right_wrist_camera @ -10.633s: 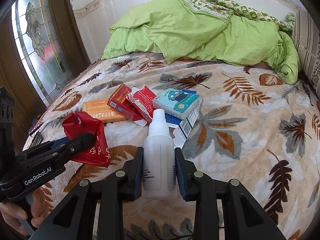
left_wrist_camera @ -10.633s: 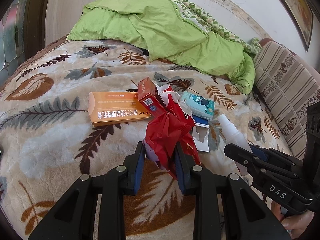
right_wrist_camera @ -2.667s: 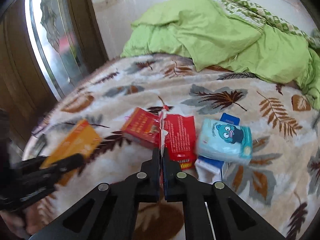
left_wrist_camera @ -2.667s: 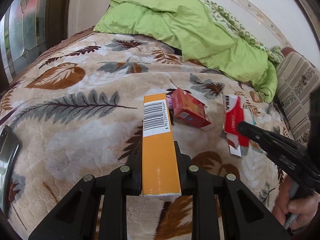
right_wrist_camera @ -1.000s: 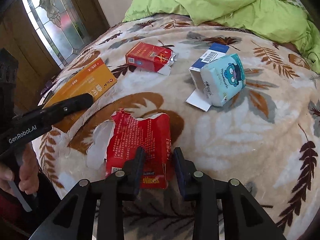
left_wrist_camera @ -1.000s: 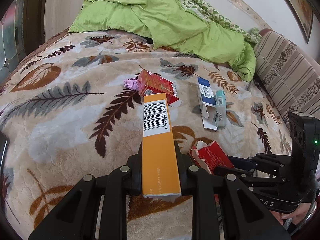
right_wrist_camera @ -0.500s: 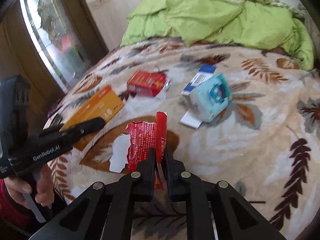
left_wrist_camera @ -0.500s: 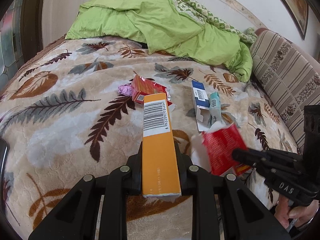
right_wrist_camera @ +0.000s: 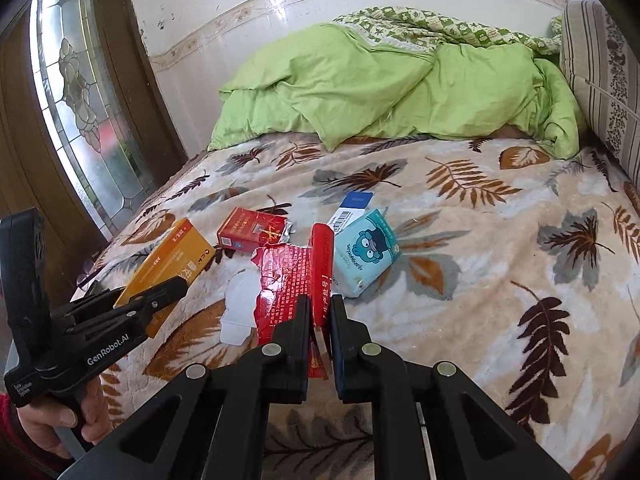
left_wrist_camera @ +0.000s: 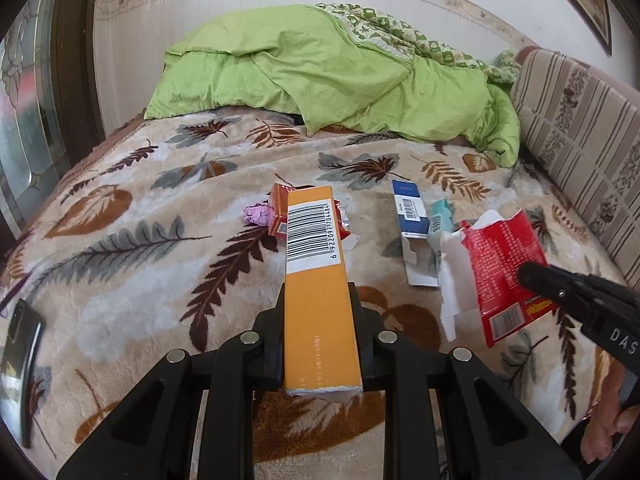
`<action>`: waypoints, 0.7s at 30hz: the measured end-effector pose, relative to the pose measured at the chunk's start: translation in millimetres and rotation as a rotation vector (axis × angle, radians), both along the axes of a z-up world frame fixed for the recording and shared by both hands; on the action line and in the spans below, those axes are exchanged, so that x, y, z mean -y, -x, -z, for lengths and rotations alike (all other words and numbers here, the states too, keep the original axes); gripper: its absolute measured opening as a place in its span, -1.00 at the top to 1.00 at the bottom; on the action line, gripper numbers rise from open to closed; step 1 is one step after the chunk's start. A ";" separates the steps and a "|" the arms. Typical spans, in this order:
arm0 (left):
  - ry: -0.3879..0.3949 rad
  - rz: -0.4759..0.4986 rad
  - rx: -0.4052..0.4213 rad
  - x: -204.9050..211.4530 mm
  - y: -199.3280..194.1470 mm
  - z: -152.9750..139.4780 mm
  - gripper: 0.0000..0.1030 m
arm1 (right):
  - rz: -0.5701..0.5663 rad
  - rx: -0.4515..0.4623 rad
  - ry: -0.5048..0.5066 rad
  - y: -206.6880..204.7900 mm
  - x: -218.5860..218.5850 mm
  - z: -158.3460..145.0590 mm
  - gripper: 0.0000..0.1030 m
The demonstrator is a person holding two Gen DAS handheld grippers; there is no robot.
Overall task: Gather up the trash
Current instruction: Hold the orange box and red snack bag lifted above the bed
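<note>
My left gripper [left_wrist_camera: 318,300] is shut on a long orange box [left_wrist_camera: 316,280] with a barcode, held above the leaf-patterned blanket [left_wrist_camera: 140,280]; the box also shows in the right wrist view [right_wrist_camera: 172,260]. My right gripper [right_wrist_camera: 319,308] is shut on a torn red carton [right_wrist_camera: 296,276], also seen in the left wrist view [left_wrist_camera: 500,264], lifted off the bed. On the blanket lie a red cigarette pack [right_wrist_camera: 250,230], a teal tissue pack [right_wrist_camera: 366,256], a blue-and-white box [left_wrist_camera: 410,216] and a pink crumpled wrapper [left_wrist_camera: 256,214].
A green duvet [left_wrist_camera: 340,80] is heaped at the head of the bed. A striped cushion [left_wrist_camera: 580,132] runs along the right side. A dark phone [left_wrist_camera: 20,344] lies near the bed's left edge. A stained-glass door [right_wrist_camera: 80,92] stands at the left.
My right gripper has closed on the torn red carton and lifted it from the blanket over the last second. My left gripper keeps its hold on the orange box.
</note>
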State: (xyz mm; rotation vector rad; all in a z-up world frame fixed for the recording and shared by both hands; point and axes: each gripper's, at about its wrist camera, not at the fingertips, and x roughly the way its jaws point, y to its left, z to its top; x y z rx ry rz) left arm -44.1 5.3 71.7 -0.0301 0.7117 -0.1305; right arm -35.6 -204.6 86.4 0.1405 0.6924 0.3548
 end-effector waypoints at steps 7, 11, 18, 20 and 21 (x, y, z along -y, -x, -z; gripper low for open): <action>-0.064 0.002 0.014 6.8 1.7 1.5 0.58 | -0.004 -0.001 0.000 0.7 -1.5 0.5 0.81; -0.084 0.009 0.024 9.2 3.0 1.3 0.58 | -0.006 0.000 0.001 1.2 -1.9 0.2 0.81; -0.099 0.011 0.026 10.6 4.2 1.4 0.57 | 0.000 -0.003 -0.002 0.9 -0.7 0.9 0.81; -0.099 0.010 0.027 10.5 4.4 1.5 0.57 | 0.001 -0.003 -0.002 1.4 -0.8 0.7 0.81; -0.100 0.010 0.027 10.8 4.6 1.6 0.57 | 0.001 -0.003 -0.003 1.0 -0.5 0.9 0.81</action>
